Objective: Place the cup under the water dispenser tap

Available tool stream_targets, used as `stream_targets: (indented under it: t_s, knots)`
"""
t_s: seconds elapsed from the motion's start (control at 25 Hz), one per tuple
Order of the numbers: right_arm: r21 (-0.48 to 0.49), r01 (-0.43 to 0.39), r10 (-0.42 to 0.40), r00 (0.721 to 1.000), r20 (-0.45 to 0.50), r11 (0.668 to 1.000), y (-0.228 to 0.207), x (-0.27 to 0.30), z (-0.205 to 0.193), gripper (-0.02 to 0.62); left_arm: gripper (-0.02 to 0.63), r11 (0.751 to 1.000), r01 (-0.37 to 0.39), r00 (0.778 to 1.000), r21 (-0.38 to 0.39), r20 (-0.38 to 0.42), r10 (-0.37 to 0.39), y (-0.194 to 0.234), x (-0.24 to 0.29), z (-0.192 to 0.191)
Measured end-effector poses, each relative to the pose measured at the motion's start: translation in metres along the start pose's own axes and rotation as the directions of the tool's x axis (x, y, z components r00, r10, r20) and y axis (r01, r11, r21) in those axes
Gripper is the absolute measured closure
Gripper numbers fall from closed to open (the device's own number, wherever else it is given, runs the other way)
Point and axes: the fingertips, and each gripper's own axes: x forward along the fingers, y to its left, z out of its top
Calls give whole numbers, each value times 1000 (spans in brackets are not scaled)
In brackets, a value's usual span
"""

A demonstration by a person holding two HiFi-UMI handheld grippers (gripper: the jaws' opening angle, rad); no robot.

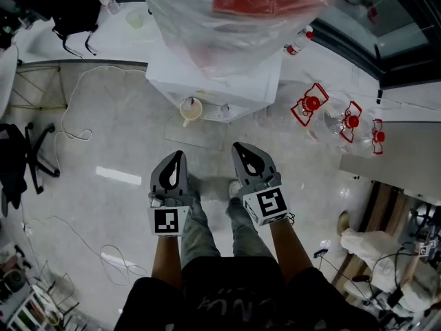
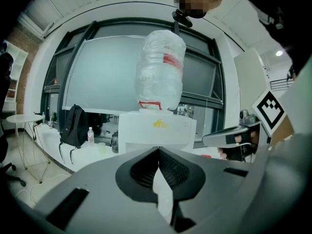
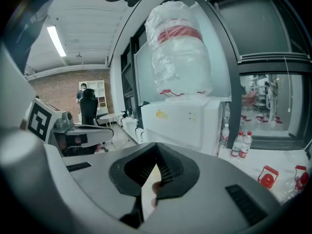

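A pale cup (image 1: 191, 108) with a handle stands at the front of the white water dispenser (image 1: 213, 81), beside its drip tray (image 1: 215, 113). A large bottle wrapped in plastic (image 1: 234, 12) tops the dispenser. My left gripper (image 1: 178, 154) and right gripper (image 1: 236, 145) hang side by side above the floor, a good way short of the cup, and both point at the dispenser. Both are shut, with nothing between the jaws. In the left gripper view the left gripper (image 2: 158, 150) faces the dispenser (image 2: 156, 130); the right gripper (image 3: 157, 145) sees the dispenser (image 3: 185, 121) too. Neither gripper view shows the cup.
Empty jugs with red handles (image 1: 310, 105) lie on the floor right of the dispenser. A black office chair (image 1: 21, 157) and a loose white cable (image 1: 76, 116) are at the left. A table (image 1: 393, 164) stands at the right. A black backpack (image 2: 73, 126) sits on the ledge.
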Motion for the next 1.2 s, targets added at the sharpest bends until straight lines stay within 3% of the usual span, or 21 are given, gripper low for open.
stream_targets:
  t_s: [0.24, 0.64, 1.2]
  knots:
    - [12, 10, -10, 1000, 21, 1000, -1, -21, 23, 581, 589, 999, -12, 999, 43, -38, 14, 0, -13, 14]
    - [-16, 19, -18, 997, 72, 1000, -8, -52, 73, 581, 589, 999, -44, 998, 15, 36, 43, -19, -26, 75]
    - [-31, 47, -40, 979, 199, 998, -10, -112, 132, 583, 589, 993, -66, 995, 99, 75, 59, -43, -55, 131]
